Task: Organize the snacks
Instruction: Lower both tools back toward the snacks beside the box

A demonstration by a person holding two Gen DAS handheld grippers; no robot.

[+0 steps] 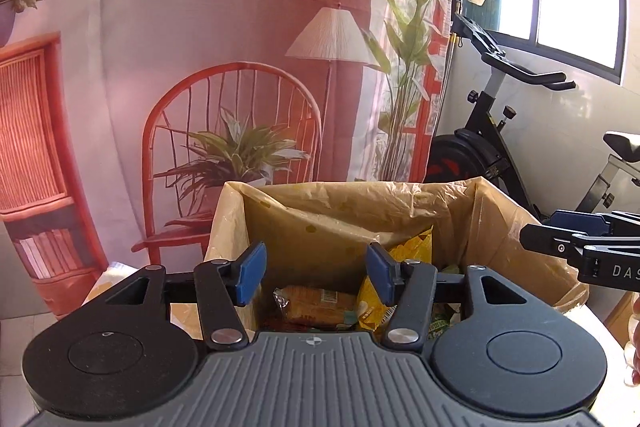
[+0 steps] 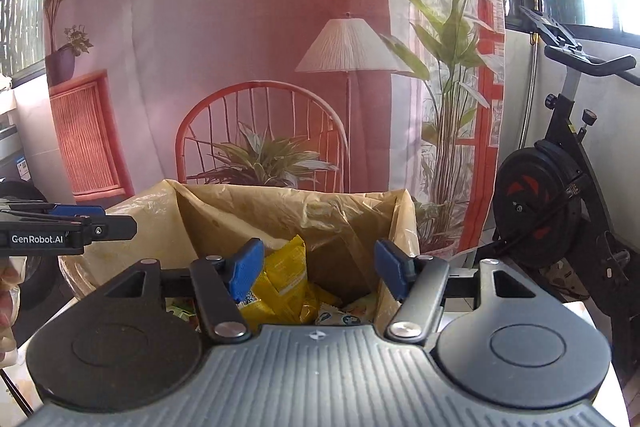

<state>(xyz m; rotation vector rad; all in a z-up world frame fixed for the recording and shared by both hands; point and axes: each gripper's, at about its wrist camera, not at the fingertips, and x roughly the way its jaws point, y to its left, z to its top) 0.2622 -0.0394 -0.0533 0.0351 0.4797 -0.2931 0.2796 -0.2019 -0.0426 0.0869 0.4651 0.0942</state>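
A box lined with a yellowish plastic bag (image 1: pixel 328 211) stands in front of me and holds several snack packets. In the left wrist view I see a brown packet (image 1: pixel 316 303) and a yellow packet (image 1: pixel 376 307) at the bottom. My left gripper (image 1: pixel 316 273) is open and empty above the box's near edge. In the right wrist view the same lined box (image 2: pixel 240 207) holds yellow packets (image 2: pixel 284 279). My right gripper (image 2: pixel 318 273) is open and empty above them. Each gripper shows at the edge of the other's view, the right one (image 1: pixel 580 247) and the left one (image 2: pixel 72 223).
A printed backdrop (image 1: pixel 240 27) with a chair, lamp and plants hangs behind the box. An exercise bike (image 1: pixel 500 131) stands to the right by a window; it also shows in the right wrist view (image 2: pixel 560 179).
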